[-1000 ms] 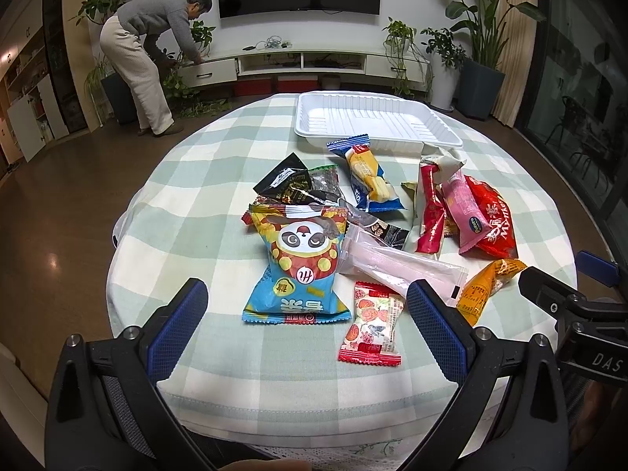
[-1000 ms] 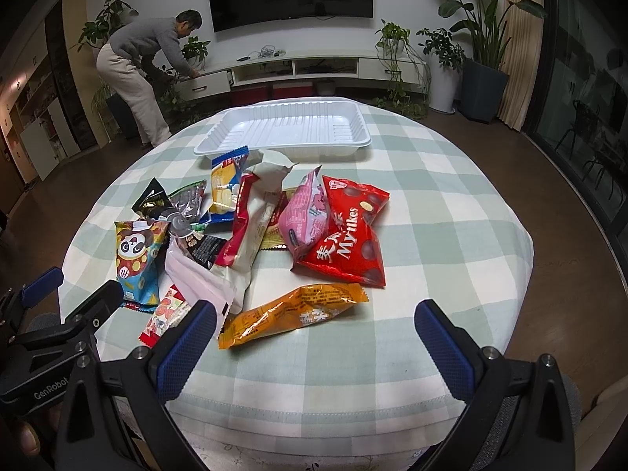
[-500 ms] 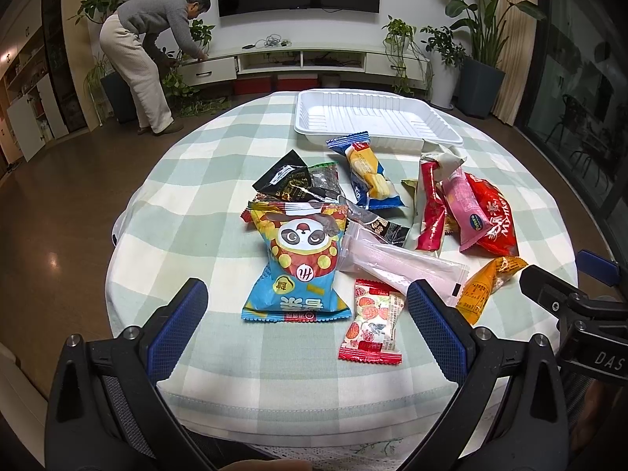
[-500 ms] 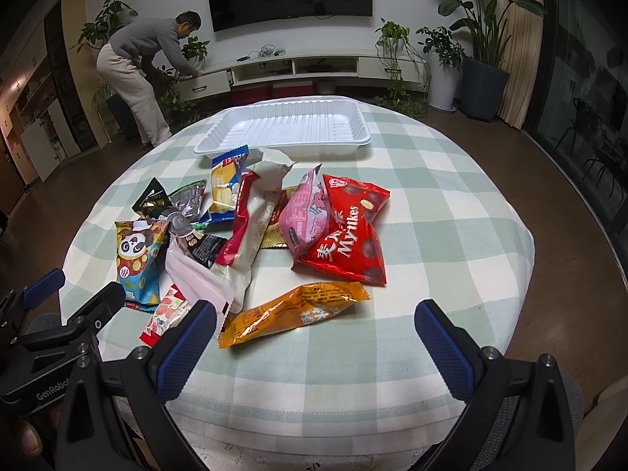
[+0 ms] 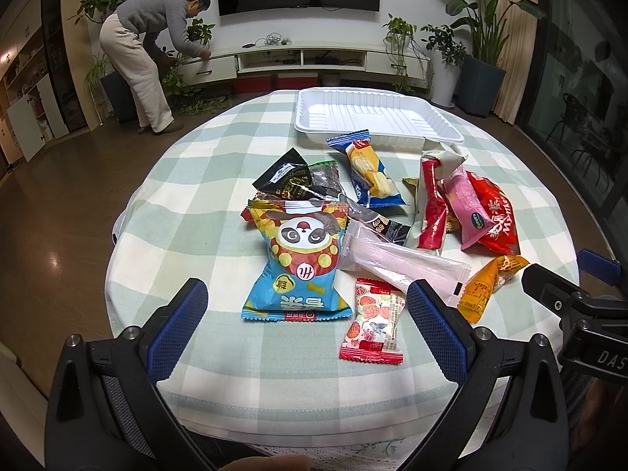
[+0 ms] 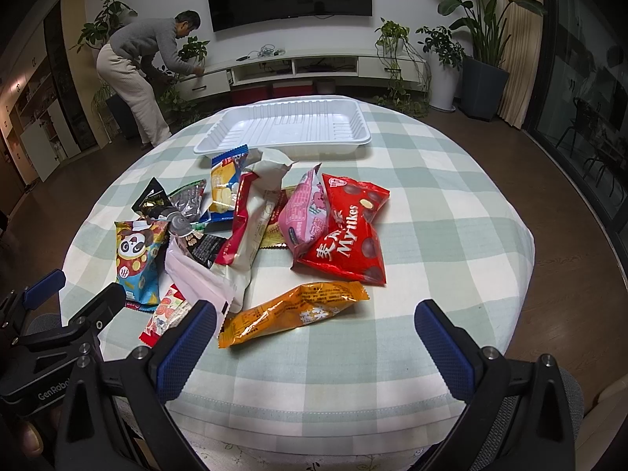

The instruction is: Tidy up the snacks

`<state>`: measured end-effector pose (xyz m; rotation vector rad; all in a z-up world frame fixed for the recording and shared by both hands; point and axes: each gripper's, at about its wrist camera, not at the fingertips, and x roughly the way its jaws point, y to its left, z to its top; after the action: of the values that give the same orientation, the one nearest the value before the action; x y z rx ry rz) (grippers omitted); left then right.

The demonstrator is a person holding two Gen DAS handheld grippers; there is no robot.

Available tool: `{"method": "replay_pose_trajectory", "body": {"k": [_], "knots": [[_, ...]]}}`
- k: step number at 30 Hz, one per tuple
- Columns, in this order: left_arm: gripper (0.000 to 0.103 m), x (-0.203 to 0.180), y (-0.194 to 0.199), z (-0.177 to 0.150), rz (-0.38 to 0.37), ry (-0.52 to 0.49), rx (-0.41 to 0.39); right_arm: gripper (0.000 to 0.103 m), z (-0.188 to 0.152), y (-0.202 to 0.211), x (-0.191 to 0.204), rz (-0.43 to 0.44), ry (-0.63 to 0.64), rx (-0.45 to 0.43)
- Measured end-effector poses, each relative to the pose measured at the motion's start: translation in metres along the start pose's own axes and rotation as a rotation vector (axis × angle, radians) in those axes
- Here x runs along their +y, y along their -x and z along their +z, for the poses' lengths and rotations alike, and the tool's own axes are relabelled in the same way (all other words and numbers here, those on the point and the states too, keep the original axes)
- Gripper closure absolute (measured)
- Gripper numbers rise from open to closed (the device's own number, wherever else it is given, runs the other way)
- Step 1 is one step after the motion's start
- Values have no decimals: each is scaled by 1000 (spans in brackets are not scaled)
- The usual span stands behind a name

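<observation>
Several snack packets lie in a loose pile on a round checked table (image 5: 204, 196). A panda bag (image 5: 300, 259) and a small strawberry packet (image 5: 375, 320) lie nearest my left gripper (image 5: 306, 310), which is open and empty above the table's near edge. An orange packet (image 6: 294, 312) and a red Mylikes bag (image 6: 347, 231) lie in front of my right gripper (image 6: 316, 331), also open and empty. An empty white tray (image 5: 373, 117) stands at the far side; it also shows in the right wrist view (image 6: 286, 129).
A pink pouch (image 6: 304, 212), a long pale pink packet (image 5: 400, 263), a blue biscuit packet (image 5: 369, 168) and dark packets (image 5: 298, 180) fill the pile. A person (image 5: 149, 51) bends at the TV cabinet beyond the table. Potted plants (image 5: 479, 39) stand at the back right.
Both grippers stay open and almost still. The left view has edged slightly closer to the snacks. The person in the background has shifted a little.
</observation>
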<state>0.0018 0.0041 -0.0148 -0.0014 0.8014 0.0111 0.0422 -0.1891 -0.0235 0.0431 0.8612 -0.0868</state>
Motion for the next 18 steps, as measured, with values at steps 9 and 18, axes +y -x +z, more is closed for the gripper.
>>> {"method": "replay_pose_trajectory", "body": {"k": [9, 18], "knots": [[0, 28, -4, -3, -247, 98, 8, 0, -7, 2, -5, 93, -55, -8], [0, 44, -2, -12, -271, 89, 81, 0, -8, 7, -27, 173, -124, -32]]}}
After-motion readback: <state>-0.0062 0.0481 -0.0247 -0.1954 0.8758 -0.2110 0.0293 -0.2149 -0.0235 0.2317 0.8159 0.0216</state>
